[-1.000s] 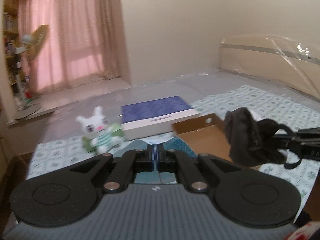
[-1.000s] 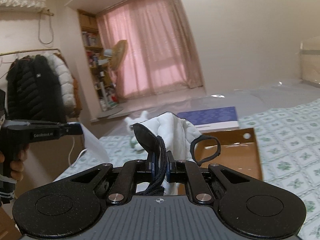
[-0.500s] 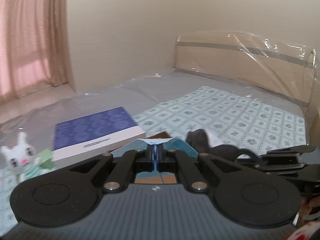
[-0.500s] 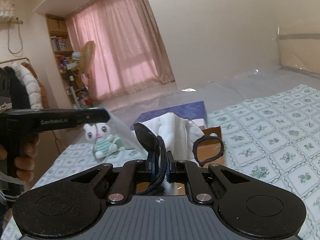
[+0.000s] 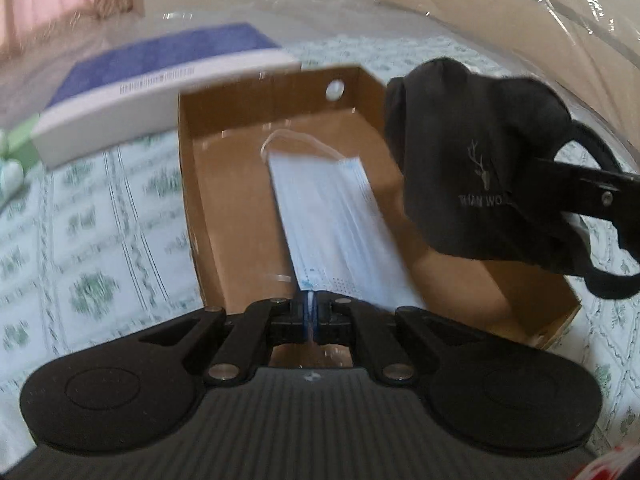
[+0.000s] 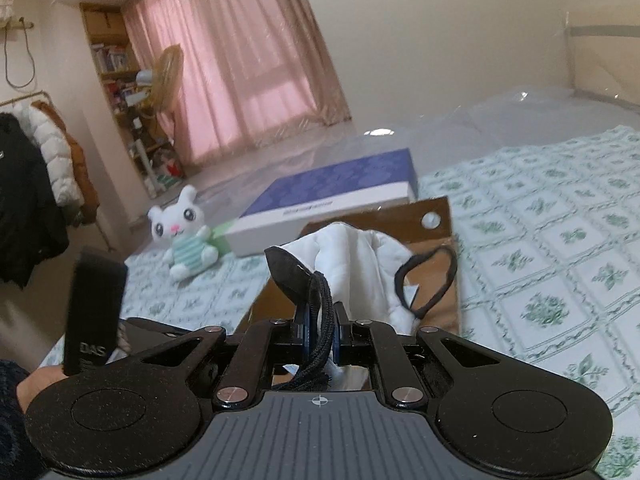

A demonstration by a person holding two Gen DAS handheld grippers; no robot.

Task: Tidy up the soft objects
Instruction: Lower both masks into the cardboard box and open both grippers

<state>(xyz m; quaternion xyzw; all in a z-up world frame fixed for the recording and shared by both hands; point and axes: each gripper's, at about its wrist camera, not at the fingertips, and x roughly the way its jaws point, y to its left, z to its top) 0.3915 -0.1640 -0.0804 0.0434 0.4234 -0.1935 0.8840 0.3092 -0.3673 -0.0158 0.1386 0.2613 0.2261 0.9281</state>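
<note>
My left gripper is shut on a light blue surgical mask that hangs down into the open cardboard box on the bed. My right gripper is shut on the strap of a black cloth mask with a white lining. In the left wrist view that black mask hangs over the box's right side, held by the right gripper's fingers. The box lies just beyond the mask in the right wrist view.
A white and blue flat box lies behind the cardboard box. A white bunny plush sits to its left on the patterned bedsheet. The left gripper's handle and the hand holding it show at the lower left of the right wrist view.
My left gripper has tilted down over the cardboard box, lowering the blue mask into it. My right gripper has carried the black mask closer over the box.
</note>
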